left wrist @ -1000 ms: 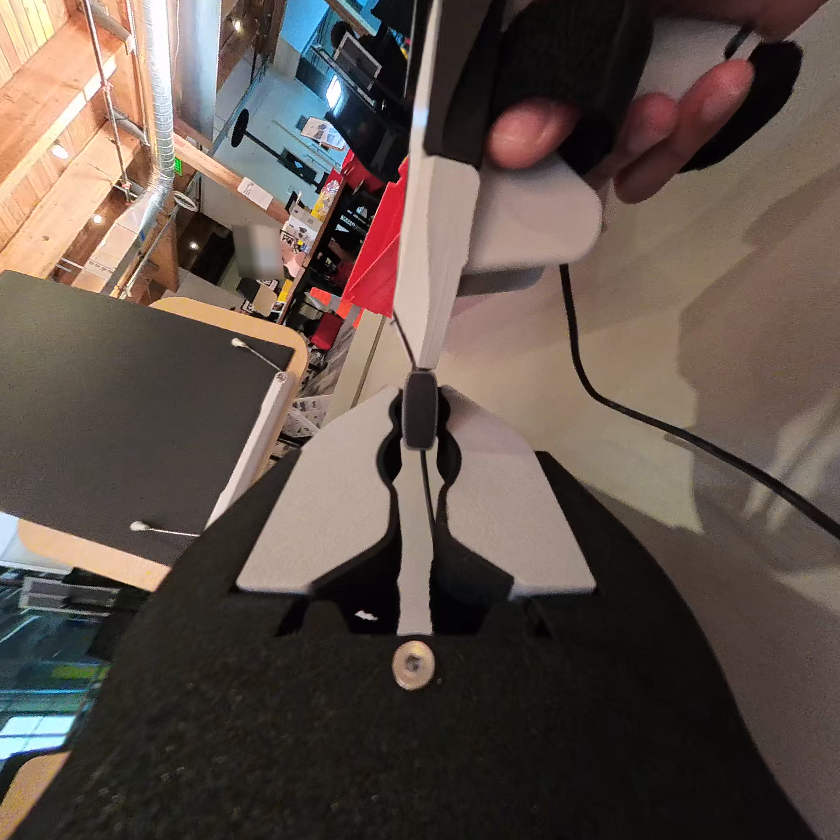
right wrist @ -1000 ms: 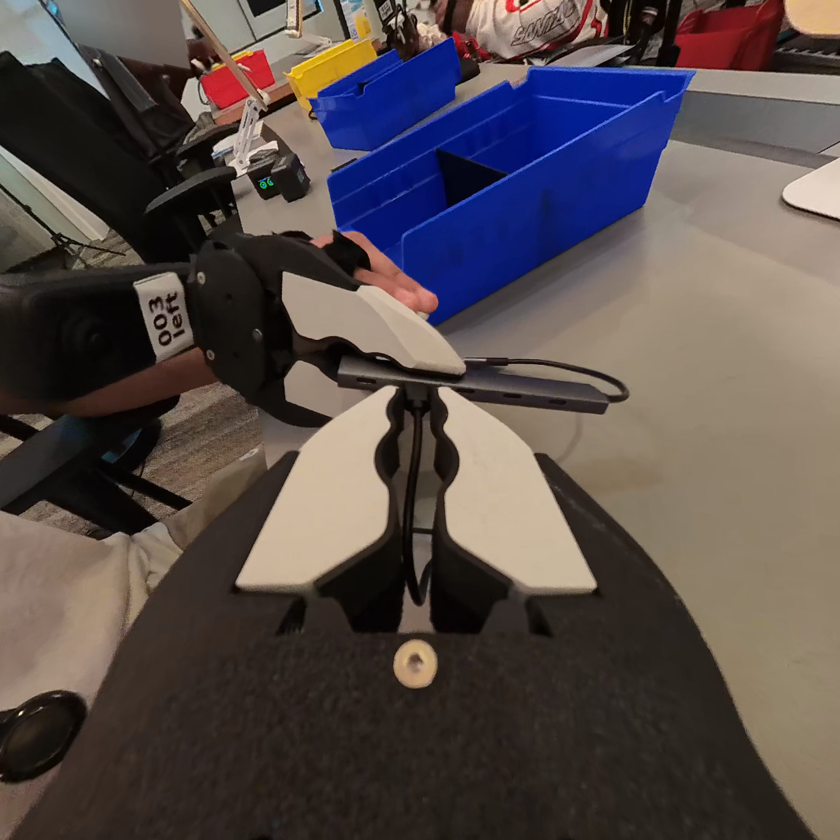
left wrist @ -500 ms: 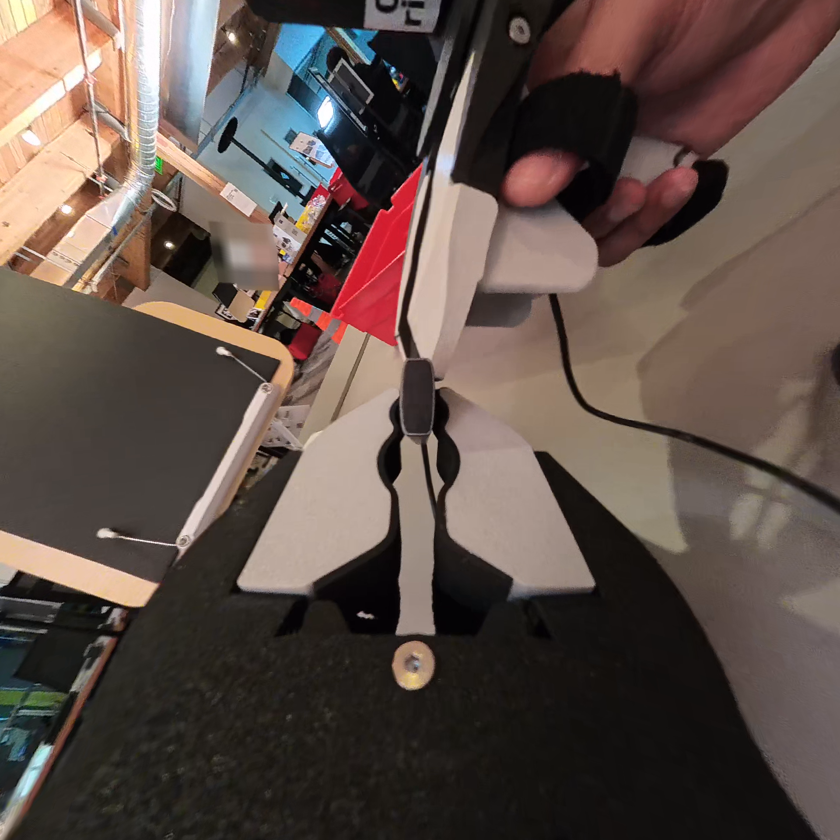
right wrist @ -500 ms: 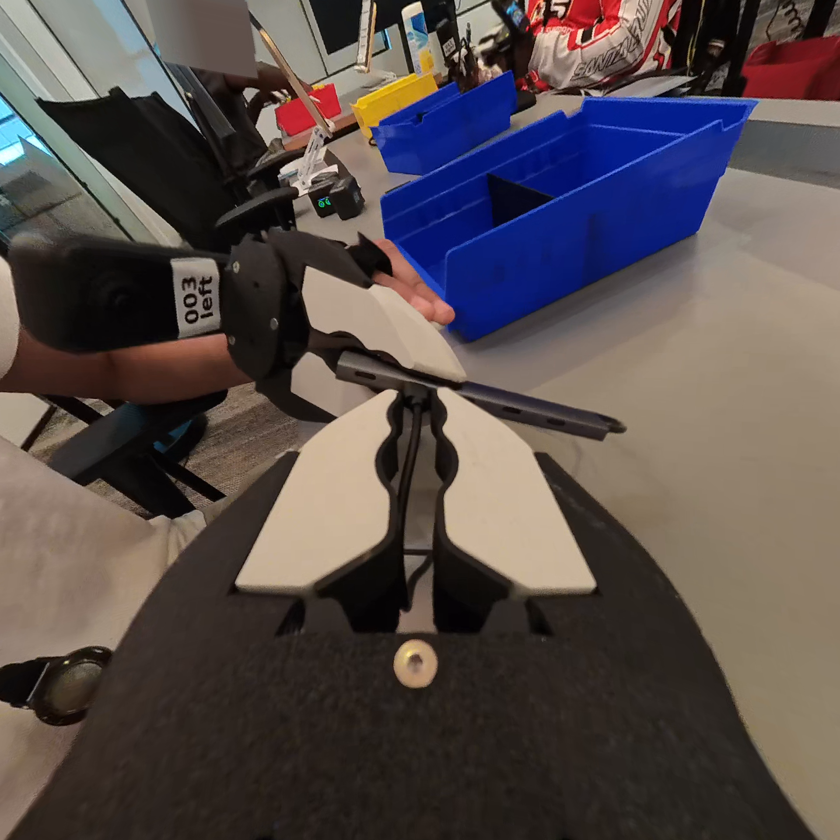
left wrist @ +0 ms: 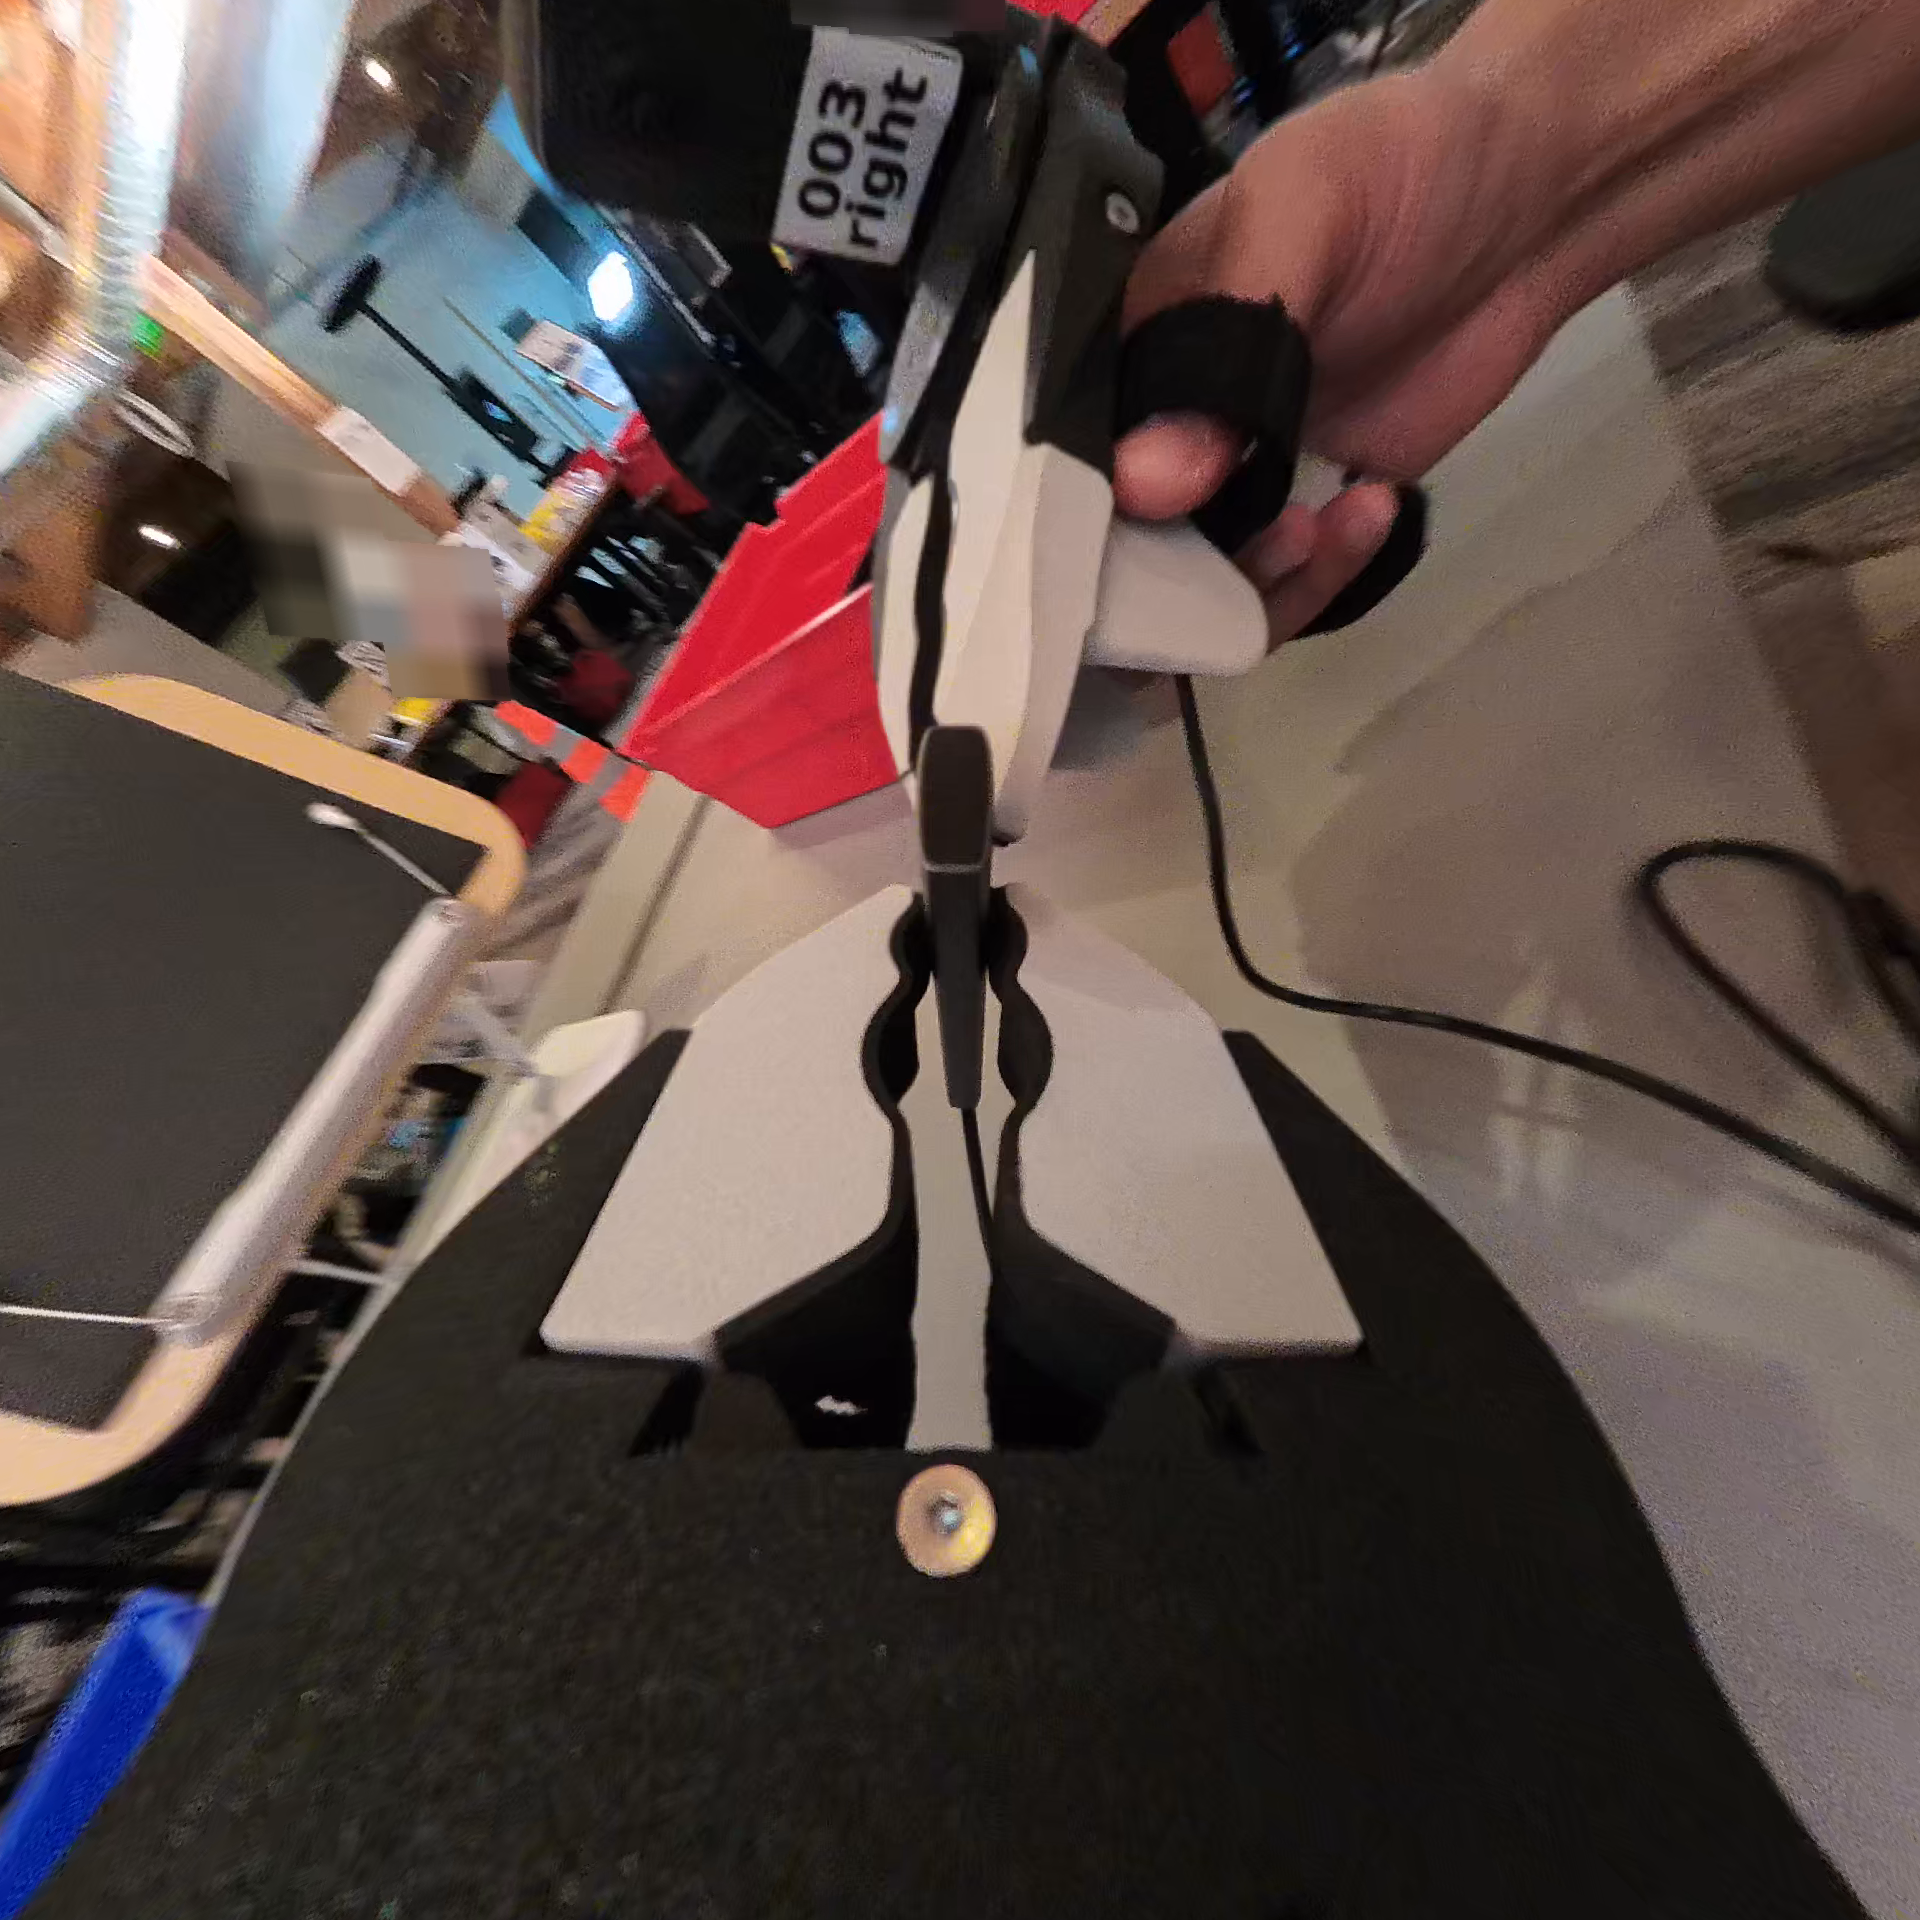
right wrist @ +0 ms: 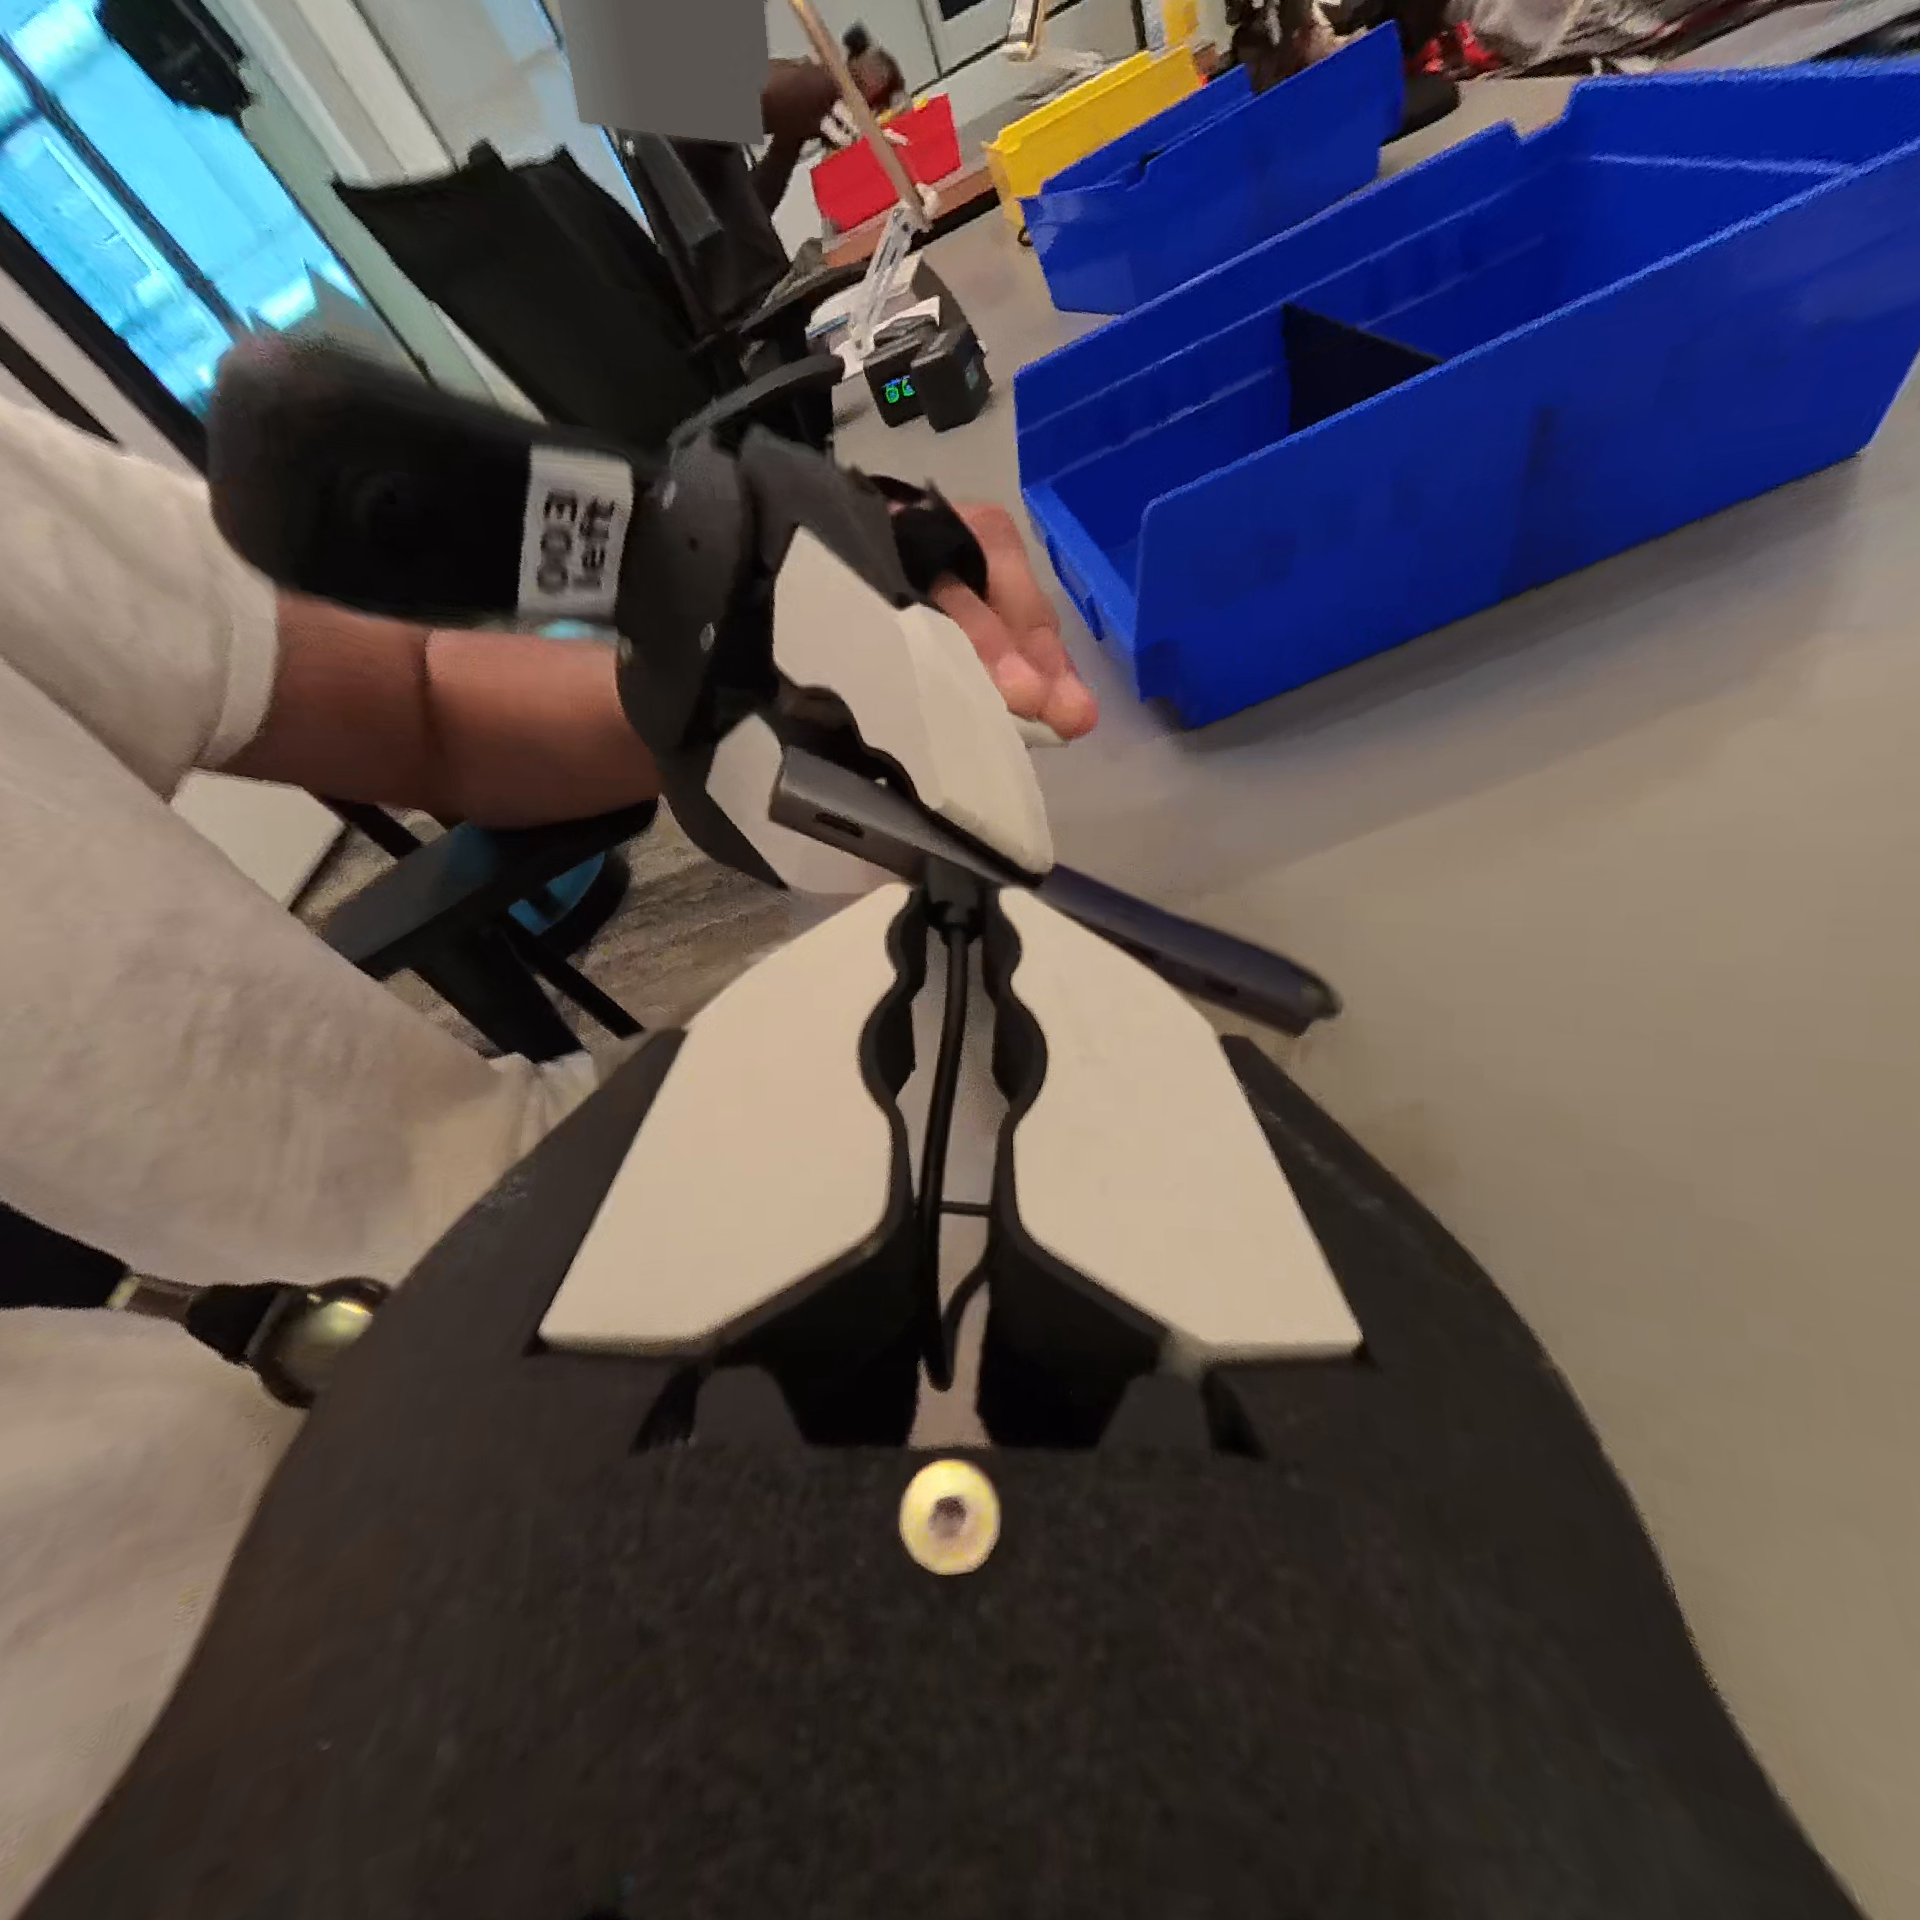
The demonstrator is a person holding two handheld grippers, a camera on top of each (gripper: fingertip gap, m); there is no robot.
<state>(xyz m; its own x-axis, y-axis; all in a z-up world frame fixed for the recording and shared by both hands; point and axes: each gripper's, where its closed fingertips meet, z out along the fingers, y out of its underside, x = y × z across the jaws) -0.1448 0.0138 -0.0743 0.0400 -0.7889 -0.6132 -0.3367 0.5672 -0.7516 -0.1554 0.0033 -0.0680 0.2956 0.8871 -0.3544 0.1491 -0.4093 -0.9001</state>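
The left gripper [left wrist: 956,935] is closed on a slim dark grey USB hub [right wrist: 1174,935]. The hub is a long flat bar with small ports along its side; it is held in the air above the grey table [right wrist: 1558,935] and it tilts down toward its far end. The right gripper [right wrist: 951,904] is closed on a black cable plug [right wrist: 948,885], which touches the side of the hub between the two grippers. The thin black cable [right wrist: 943,1091] runs back from the plug between the right gripper's fingers [right wrist: 1143,1143].
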